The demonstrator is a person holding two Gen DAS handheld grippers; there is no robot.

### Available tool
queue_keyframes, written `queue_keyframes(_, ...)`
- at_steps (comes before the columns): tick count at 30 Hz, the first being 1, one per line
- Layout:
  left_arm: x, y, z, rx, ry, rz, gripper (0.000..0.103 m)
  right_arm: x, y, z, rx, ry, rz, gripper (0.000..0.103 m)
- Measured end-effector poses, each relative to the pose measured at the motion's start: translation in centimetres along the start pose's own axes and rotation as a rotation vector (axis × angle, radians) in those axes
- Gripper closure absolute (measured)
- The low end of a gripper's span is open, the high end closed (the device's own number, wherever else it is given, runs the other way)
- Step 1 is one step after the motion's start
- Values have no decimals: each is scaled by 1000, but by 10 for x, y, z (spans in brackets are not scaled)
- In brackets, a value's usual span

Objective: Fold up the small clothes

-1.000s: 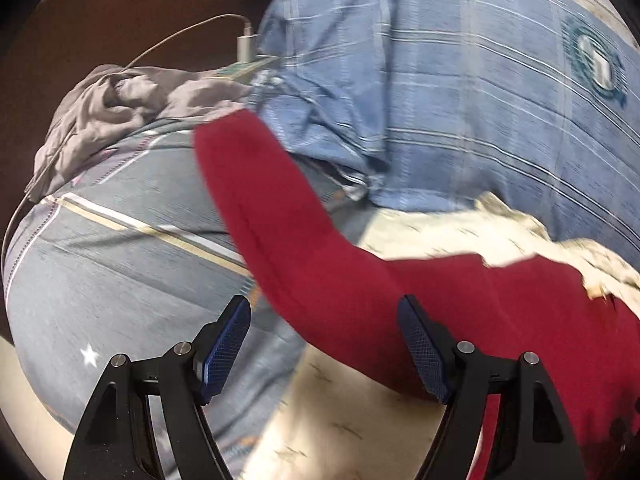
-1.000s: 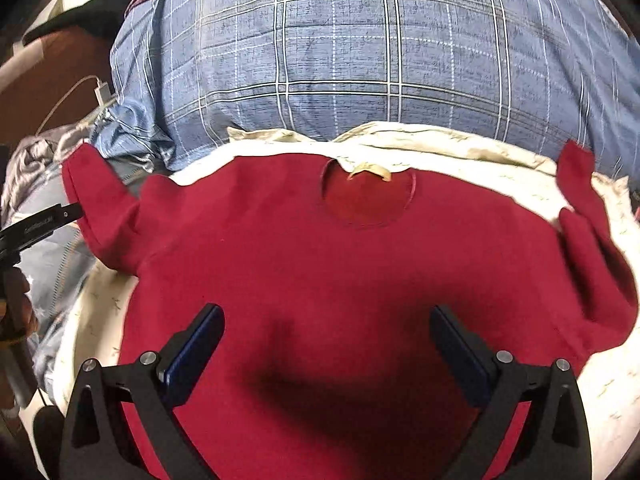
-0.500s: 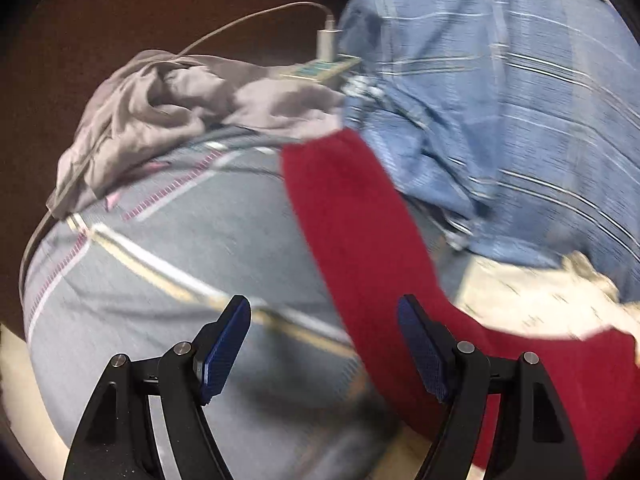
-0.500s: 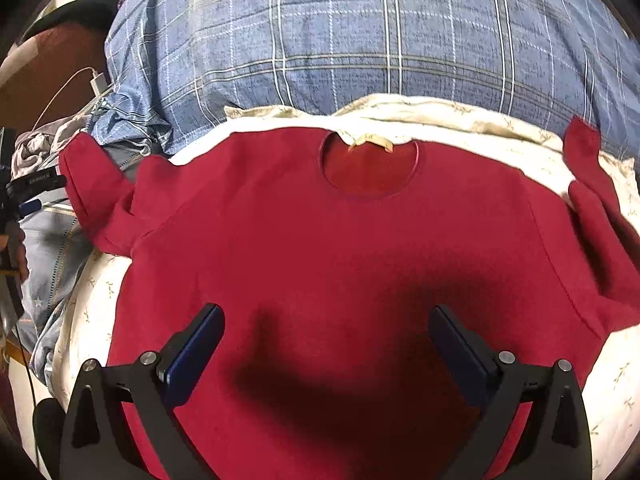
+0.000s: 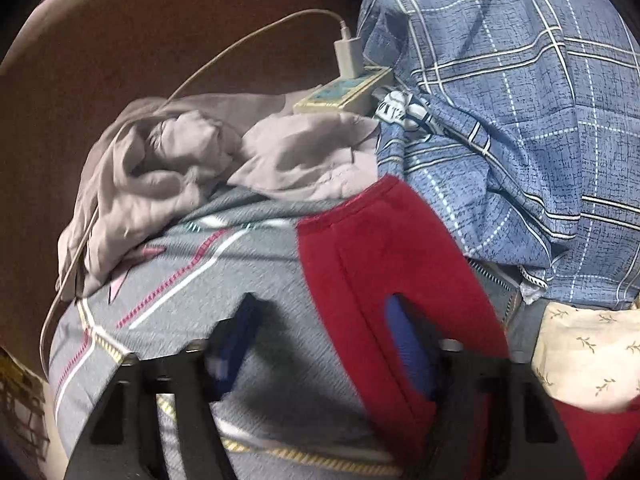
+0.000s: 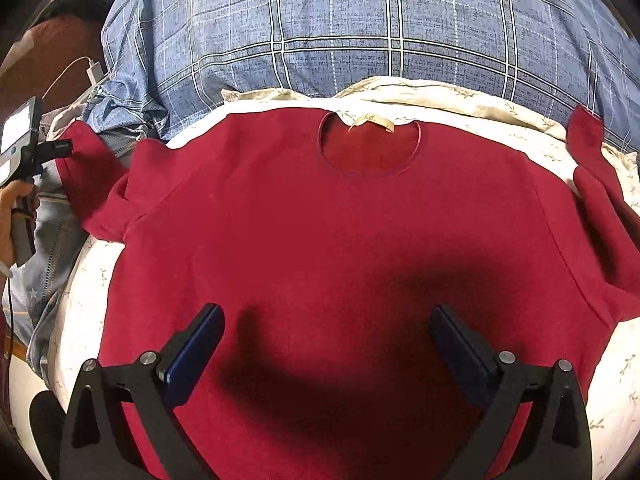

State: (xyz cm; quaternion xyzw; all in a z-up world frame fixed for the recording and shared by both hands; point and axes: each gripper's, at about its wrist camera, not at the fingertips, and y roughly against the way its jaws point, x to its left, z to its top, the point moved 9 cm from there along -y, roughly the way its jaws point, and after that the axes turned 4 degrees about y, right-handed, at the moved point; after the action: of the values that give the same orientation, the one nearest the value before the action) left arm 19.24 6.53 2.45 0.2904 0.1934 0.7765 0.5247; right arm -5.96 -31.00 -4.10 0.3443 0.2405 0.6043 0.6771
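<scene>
While a second ago our left gripper point(image 5: 324, 344) faced the red sweater's point(image 6: 320, 240) body, we now straddle its left sleeve point(image 5: 380, 248), fingers spread and grasping nothing, ready to fold it inward. Our right gripper point(image 6: 326, 352) hovers released above the sweater, flat on the floral sheet point(image 6: 616, 360) beside a plaid pillow point(image 6: 360, 20).

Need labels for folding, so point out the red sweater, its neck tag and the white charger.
red sweater point(image 6: 320, 240), right wrist view, chest.
neck tag point(image 6: 374, 122), right wrist view, middle.
white charger point(image 5: 349, 58), left wrist view, body.
</scene>
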Motion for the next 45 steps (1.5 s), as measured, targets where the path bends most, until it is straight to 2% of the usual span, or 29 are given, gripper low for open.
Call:
queue_keyframes(1,-3,-2,2,-2,-2,-6,60,0,0,0,0,2,-1,0)
queue_keyframes(3,-7,-3,5,-5,3,-41,86,1,-1,-1,0,6,-4,0)
queue_keyframes(6,-7,-3,6,7,22,-85,94,2,-1,-2,-4,14,-6,0)
queue_keyframes(10,1,10,5,21,83,-195,95,1,1,-3,-7,9,1,0)
queue_keyframes(14,2,42,4,17,118,-307,95,1,3,-4,-9,-4,10,0)
queue_keyframes(21,-43,146,-11,-49,21,-548,95,-2,15,-4,-27,-24,24,0)
queue_keyframes(26,-88,202,-42,-36,-61,-691,95,-6,24,-3,-55,2,25,1)
queue_keyframes(28,-107,217,-60,-8,-94,-740,95,-9,30,-1,-75,10,26,2)
queue_keyframes(32,-141,226,-90,46,-134,-784,96,-27,41,4,-125,-34,5,2)
queue_keyframes(37,-179,237,-128,108,-184,-838,98,-53,41,6,-113,-102,-3,6)
queue_keyframes(41,-208,228,-151,125,-273,-809,98,-65,40,6,-100,-140,-3,6)
queue_keyframes(43,-205,224,-151,121,-283,-787,98,-66,41,8,-104,-148,11,6)
queue_keyframes(45,-192,222,-143,120,-260,-771,93,-62,38,14,-112,-140,29,6)
